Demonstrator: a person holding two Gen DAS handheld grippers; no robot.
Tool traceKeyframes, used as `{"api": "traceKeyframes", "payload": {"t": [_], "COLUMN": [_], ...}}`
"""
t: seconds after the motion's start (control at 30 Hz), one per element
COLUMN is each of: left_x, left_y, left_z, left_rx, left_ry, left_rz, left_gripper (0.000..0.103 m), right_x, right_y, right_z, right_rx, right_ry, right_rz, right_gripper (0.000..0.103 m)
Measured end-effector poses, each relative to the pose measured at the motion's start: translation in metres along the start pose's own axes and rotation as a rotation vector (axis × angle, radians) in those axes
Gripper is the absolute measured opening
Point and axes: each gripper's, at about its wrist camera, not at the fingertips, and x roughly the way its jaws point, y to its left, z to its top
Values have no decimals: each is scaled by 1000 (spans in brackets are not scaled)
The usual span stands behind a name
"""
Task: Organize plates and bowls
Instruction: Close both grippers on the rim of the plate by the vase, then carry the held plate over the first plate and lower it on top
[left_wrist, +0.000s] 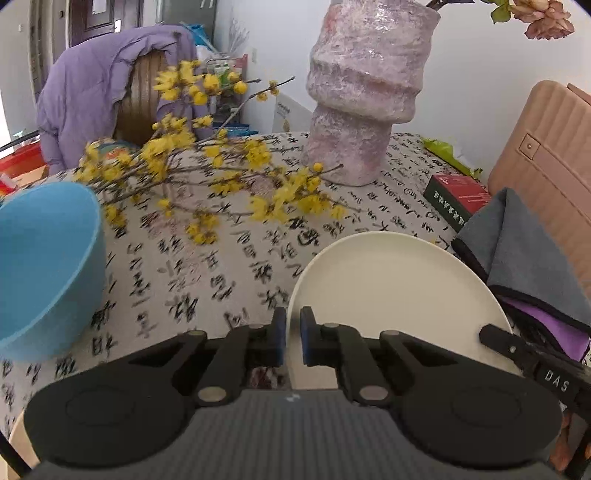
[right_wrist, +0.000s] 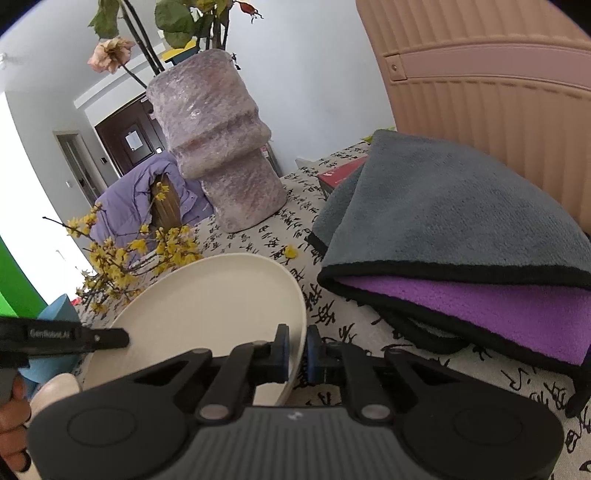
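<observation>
With both jaws clenched on opposite rim edges of the plate (left_wrist: 395, 291), it rides tilted over the counter (left_wrist: 207, 258); uneven lifting lets you lose it toward the bowl (left_wrist: 44, 266) or branches (left_wrist: 207, 177).

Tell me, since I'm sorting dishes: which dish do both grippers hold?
The cream plate, pinched at its rim by the left gripper and right gripper. The blue bowl sits untouched aside.

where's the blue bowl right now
The blue bowl sits at the far left of the left wrist view, on the calligraphy-print tablecloth, just below the yellow flower branches and left of the cream plate.
</observation>
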Motion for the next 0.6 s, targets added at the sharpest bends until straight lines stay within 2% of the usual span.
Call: {"api": "traceKeyframes", "payload": {"t": [0.23, 0.4, 0.6], "left_x": [-39, -94, -177], "left_y": [23, 34, 45], "left_z": [-25, -44, -75], "left_rx": [-155, -186, -236], "left_ry": [11, -40, -124], "left_rz": [-31, -20, 16], "left_gripper": [5, 7, 6], "right_x": [-15, -64, -125], "right_y": [12, 61, 99], "right_z": [6, 13, 4], "right_rx": [3, -162, -223], "right_ry": [15, -28, -50], "right_rz": [31, 18, 80], "right_gripper": [6, 6, 6]}}
